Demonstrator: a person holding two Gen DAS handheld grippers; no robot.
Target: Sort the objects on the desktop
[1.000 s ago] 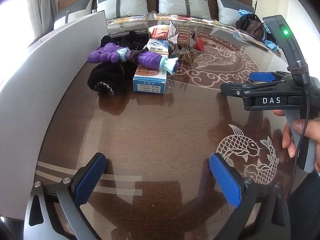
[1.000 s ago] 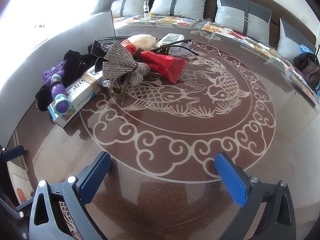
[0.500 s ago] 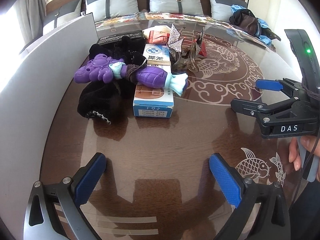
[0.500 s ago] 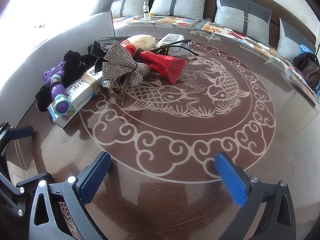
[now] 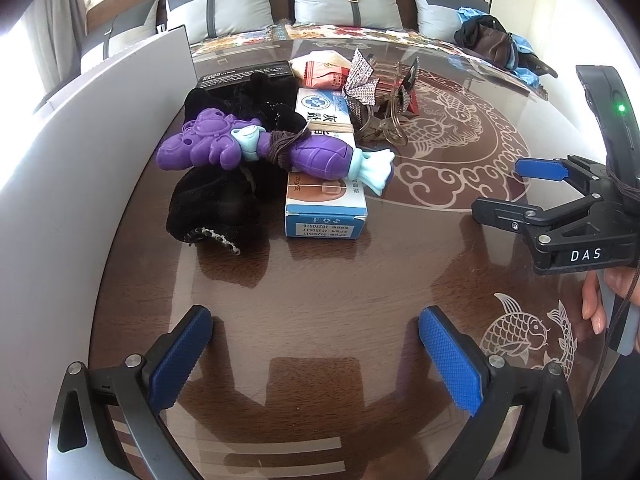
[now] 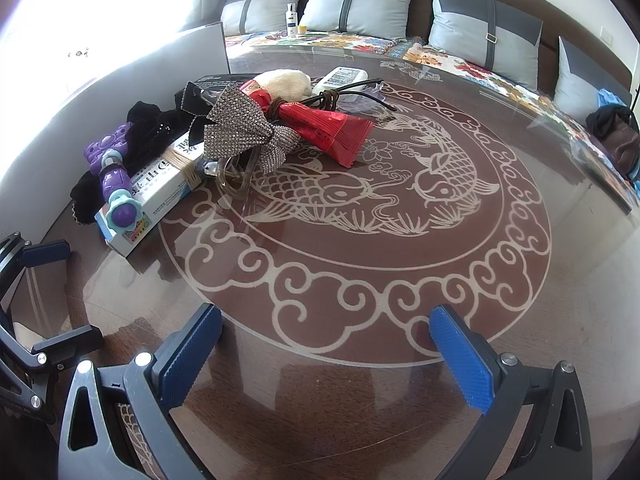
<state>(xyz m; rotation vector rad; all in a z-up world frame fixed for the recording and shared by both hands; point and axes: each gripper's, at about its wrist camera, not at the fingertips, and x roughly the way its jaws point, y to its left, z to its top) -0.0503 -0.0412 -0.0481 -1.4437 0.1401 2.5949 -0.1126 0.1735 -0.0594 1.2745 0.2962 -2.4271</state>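
A pile of objects lies on the round glass table. A purple toy [image 5: 260, 152] [image 6: 114, 172] rests across a blue-and-white box [image 5: 326, 184] [image 6: 160, 188], beside black cloth [image 5: 224, 196] [image 6: 156, 128]. Behind them are a rhinestone bow clip [image 5: 364, 88] [image 6: 244, 128] and a red packet [image 6: 324, 128] [image 5: 324, 76]. My left gripper [image 5: 316, 348] is open and empty, short of the pile. My right gripper [image 6: 324, 352] is open and empty over the fish pattern; it also shows in the left wrist view [image 5: 516, 192].
A white board [image 5: 80, 128] [image 6: 168, 56] curves along the table's left side. A white device with a cable [image 6: 340, 78] and a black box [image 5: 240, 74] lie at the back of the pile. A sofa with cushions [image 6: 360, 8] stands behind the table.
My left gripper has moved forward toward the pile, so the toy and box look larger and nearer. My right gripper has stayed still.
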